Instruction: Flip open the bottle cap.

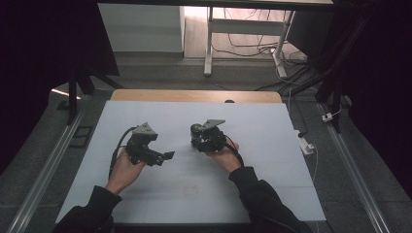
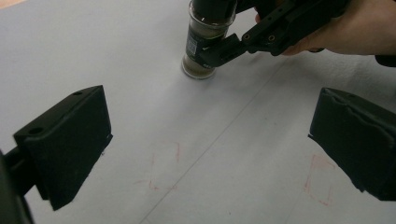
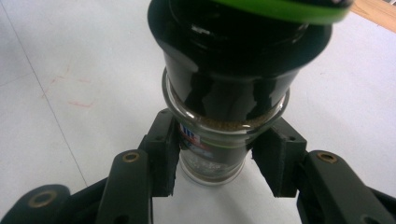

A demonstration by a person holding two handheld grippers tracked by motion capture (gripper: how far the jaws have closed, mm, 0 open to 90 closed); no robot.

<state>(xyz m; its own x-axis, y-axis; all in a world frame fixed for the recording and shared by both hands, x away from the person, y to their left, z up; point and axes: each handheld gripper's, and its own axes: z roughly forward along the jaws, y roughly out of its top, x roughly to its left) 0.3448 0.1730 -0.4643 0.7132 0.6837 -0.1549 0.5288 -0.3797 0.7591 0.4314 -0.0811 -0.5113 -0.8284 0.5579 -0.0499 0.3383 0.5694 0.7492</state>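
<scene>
I see a white table point(image 1: 145, 194) with faint red marks, grey floor and cables beyond. My right gripper point(image 3: 217, 161) clamps a glass spice jar point(image 3: 212, 154) standing upright near the table's middle. My left gripper point(image 2: 210, 140) hangs close by, jaws wide apart, holding nothing.

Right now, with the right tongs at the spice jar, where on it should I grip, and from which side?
Grip the spice jar on its straight glass body below the black cap, where the right tongs already bracket it. The cap flares wider and looks glossy, so pads would probably slip there. The jar stands upright on the table, so come in level from the person's side.
</scene>
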